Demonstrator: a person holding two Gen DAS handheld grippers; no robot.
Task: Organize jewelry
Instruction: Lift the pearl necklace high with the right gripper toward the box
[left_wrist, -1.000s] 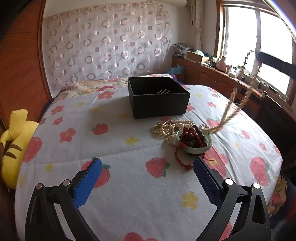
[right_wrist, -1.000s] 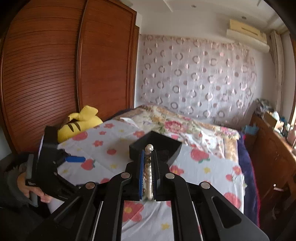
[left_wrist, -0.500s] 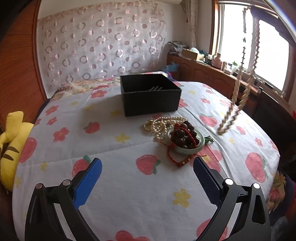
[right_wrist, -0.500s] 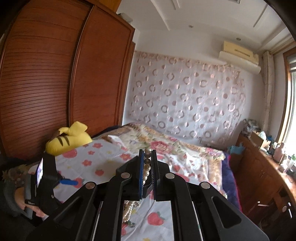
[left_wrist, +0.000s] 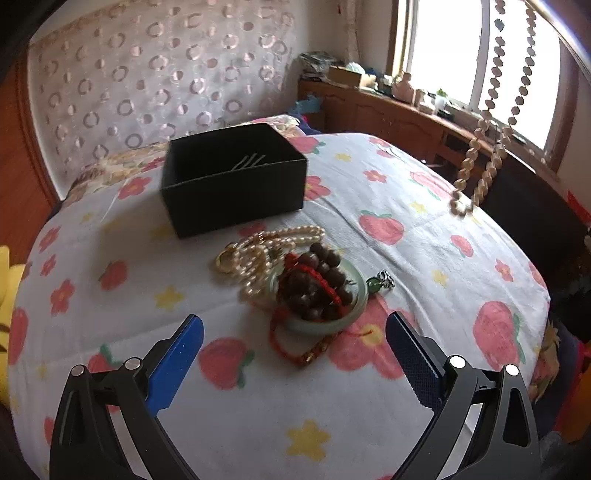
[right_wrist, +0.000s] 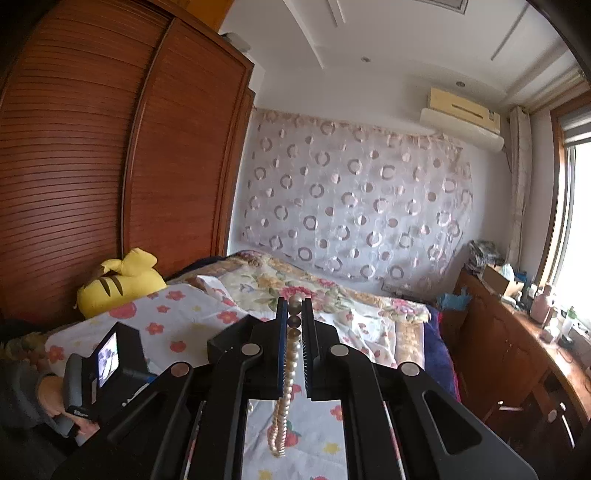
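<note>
My right gripper is shut on a pearl necklace, which hangs down between its fingers. The same necklace dangles in the air at the right of the left wrist view, clear of the bed. My left gripper is open and empty, low over the bed just in front of the jewelry pile. The pile holds a green bangle, dark brown beads, a red cord bracelet, pearl strands and a green pendant. An open black box stands behind the pile.
The bed has a white cover with strawberries and flowers. A yellow plush toy lies at the left edge by the wooden wardrobe. A wooden cabinet with clutter runs under the window on the right.
My right gripper has risen with the pearl necklace, lifting its lower end off the pile and high into the air. My left gripper has moved closer to the pile.
</note>
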